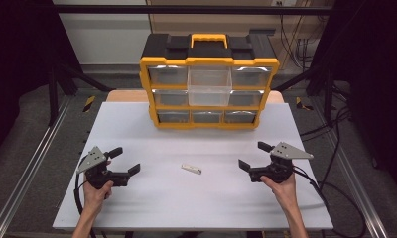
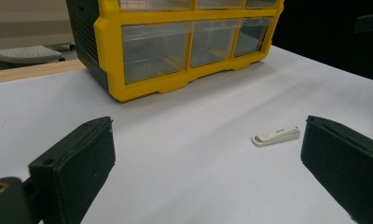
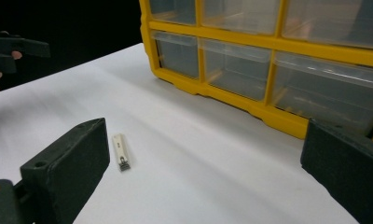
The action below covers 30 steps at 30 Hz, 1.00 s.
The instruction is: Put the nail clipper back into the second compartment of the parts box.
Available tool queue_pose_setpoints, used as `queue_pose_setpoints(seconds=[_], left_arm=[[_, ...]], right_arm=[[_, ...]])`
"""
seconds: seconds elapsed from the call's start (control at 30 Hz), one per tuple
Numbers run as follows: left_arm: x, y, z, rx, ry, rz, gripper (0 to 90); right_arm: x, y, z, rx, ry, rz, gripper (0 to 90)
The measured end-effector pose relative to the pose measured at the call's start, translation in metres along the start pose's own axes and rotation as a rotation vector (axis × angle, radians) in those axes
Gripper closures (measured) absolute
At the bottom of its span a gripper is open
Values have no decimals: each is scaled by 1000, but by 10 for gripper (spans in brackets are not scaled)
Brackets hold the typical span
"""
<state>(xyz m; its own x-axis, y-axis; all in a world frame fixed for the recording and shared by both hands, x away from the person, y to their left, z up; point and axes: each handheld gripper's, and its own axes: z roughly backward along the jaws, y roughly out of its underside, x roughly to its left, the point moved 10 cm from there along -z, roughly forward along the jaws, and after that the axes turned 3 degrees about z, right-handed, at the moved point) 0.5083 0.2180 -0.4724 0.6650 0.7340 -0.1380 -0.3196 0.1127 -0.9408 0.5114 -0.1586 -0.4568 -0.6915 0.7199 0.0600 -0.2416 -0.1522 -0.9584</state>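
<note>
Standing at the table's far edge, the yellow organizer (image 1: 209,91) has 3 rows of 3 clear drawers, the top-middle drawer (image 1: 209,85) pulled out w/ nothing visible inside; the others look bare too. My left gripper (image 1: 121,161) and right gripper (image 1: 251,155) both sit spread wide, holding nothing, w/ the small white clip (image 1: 191,168) lying flat between them, apart from each. White table (image 1: 137,124) has plenty of bare room around it; grey floor, rails and cables beyond its edges.

matt white table top (image 1: 137,129); glossy yellow-and-black plastic drawer cabinet (image 1: 209,82) with clear smooth plastic drawers; small cream plastic nail clipper (image 1: 191,169), slight sheen; matt black gripper pads (image 2: 77,163).
</note>
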Motion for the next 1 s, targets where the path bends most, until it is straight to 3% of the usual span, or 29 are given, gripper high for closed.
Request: queue_pose_setpoints(seconds=[0.33, 1.0], left_arm=[[0, 1, -1, 6, 1, -5, 27], [1, 1, -1, 7, -4, 3, 25]], right_arm=[[24, -11, -19, 29, -46, 39, 25], [53, -13, -57, 116, -107, 89, 30]])
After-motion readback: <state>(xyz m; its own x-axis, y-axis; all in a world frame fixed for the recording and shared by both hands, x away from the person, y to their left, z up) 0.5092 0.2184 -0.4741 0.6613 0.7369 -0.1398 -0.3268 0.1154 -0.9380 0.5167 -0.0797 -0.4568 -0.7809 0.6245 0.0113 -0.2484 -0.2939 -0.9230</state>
